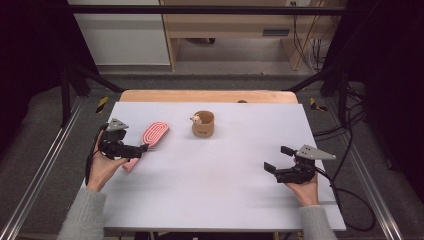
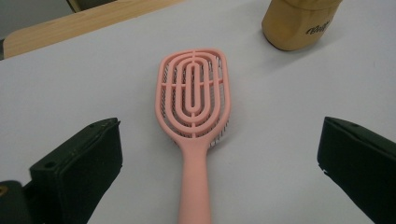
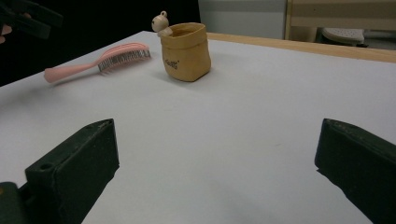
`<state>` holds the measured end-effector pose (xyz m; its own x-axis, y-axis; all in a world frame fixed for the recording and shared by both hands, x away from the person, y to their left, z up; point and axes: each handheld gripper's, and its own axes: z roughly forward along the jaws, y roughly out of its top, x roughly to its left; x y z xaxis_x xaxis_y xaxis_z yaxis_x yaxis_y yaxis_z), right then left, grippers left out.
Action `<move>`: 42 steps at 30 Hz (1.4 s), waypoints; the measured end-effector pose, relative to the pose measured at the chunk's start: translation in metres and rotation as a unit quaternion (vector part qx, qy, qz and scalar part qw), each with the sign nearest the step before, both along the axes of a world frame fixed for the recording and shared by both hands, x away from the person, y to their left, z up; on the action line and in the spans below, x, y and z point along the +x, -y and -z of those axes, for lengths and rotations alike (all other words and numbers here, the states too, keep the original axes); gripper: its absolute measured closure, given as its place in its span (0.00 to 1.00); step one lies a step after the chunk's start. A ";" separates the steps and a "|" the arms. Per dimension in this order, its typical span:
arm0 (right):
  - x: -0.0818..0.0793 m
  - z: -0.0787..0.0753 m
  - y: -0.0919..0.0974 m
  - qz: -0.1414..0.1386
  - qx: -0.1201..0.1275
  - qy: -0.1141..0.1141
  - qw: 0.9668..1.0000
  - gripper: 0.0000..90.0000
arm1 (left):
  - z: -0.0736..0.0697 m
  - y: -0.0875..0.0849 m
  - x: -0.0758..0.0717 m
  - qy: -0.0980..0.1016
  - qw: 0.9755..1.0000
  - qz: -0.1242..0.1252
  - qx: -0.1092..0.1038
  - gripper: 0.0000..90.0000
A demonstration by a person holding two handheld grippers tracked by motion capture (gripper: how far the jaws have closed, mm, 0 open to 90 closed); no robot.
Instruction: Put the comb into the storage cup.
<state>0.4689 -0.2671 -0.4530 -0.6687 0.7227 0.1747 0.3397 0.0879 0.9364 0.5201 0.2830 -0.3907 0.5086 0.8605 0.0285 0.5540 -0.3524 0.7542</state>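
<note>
Surface [image 1: 210, 200]: white, flat, bare in front half.
Pouch [image 1: 203, 124]: tan, upright, far centre, small bear figure at rim; well apart from both grippers.
Left gripper [image 1: 141, 148]: jaws apart, straddling brush handle, nothing clamped.
Right gripper [image 1: 278, 158]: jaws apart, holding nothing, near right edge.
Hairbrush [image 2: 194, 116]: pink, bristles down, left side, handle toward left gripper. Judged light, rigid plastic, smooth; handle best hold, vented head likely awkward.
</note>
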 end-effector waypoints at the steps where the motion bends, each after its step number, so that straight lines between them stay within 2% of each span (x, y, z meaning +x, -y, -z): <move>1: 0.000 0.000 0.000 0.000 0.000 0.000 1.000 0.00 | 0.001 0.000 0.001 -0.002 1.000 0.000 -0.001 0.00; 15: 0.000 0.000 0.000 0.000 0.000 0.000 1.000 0.00 | 0.015 0.001 0.018 -0.030 0.999 -0.008 0.019 0.00; 20: 0.000 0.000 0.000 0.000 0.000 0.000 1.000 0.00 | 0.022 0.003 0.023 -0.041 0.998 -0.010 0.035 0.00; 29: 0.000 0.000 0.000 0.000 0.000 0.000 1.000 0.00 | 0.033 0.003 0.031 -0.057 0.998 -0.013 0.038 0.01; 42: 0.000 0.000 0.000 0.000 0.001 0.000 1.000 0.00 | 0.048 0.003 0.038 -0.084 0.995 -0.017 0.052 0.06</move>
